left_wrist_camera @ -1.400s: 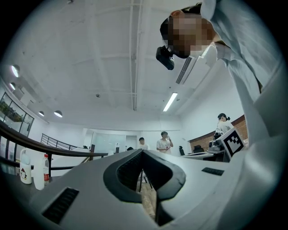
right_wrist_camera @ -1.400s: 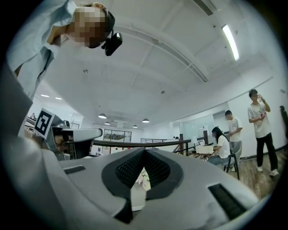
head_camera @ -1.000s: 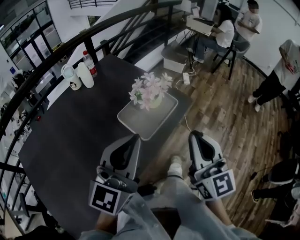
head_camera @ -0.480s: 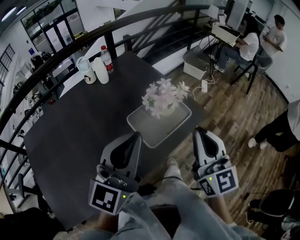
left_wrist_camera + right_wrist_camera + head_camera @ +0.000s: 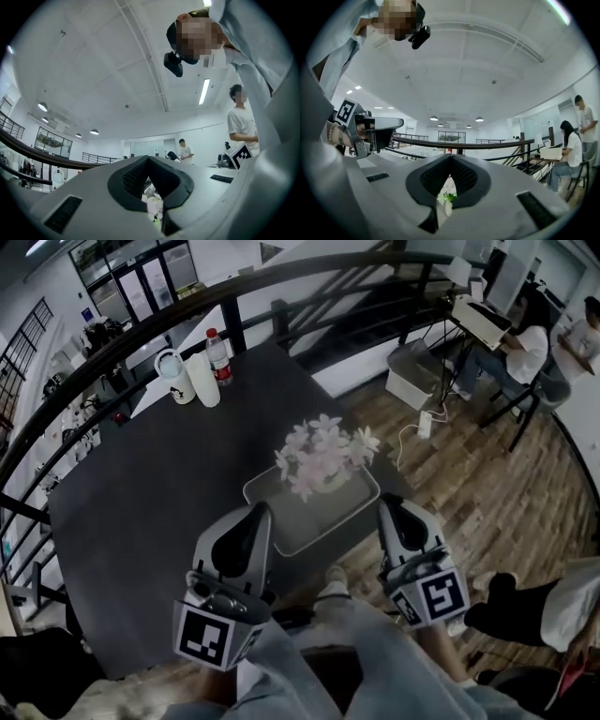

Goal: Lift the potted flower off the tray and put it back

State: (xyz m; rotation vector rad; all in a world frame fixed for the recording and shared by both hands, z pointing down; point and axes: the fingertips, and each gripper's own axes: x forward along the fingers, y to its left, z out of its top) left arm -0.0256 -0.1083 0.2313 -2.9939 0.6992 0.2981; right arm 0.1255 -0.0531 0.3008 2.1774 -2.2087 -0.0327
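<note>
On the dark tabletop (image 5: pixel 141 502): a pale rectangular tray (image 5: pixel 305 526) lies near the near-right edge, turned at an angle.
Potted flower (image 5: pixel 323 454): stands upright on the tray, in its far half; pale pink-white blossoms spread wide and hide most of the light pot.
Left hand-held gripper (image 5: pixel 260 509): clenched and empty, the jaw tips meeting in a point. It hovers just beside the tray's near-left edge, aimed toward the flower and clear of it.
Right hand-held gripper (image 5: pixel 389 502): clenched as well, with nothing held. Its tip sits by the tray's near-right side, about over the tabletop's edge, and does not touch the pot.
Left gripper view: blossoms show through the opening below the closed tips, ahead of the jaws and not between the pads.
Right gripper view: the same, with white petals and a bit of green in the opening.
Far-left corner of the tabletop: a white jug (image 5: pixel 175 376), a white cup (image 5: pixel 206 390) and a red-capped bottle (image 5: pixel 218 354) stand close together, well apart from the tray.
Beyond the tabletop: a dark curved railing (image 5: pixel 281 282).
Right of the tabletop: wooden floor (image 5: pixel 469 474), with a person seated at a desk (image 5: pixel 530 343) farther back.
</note>
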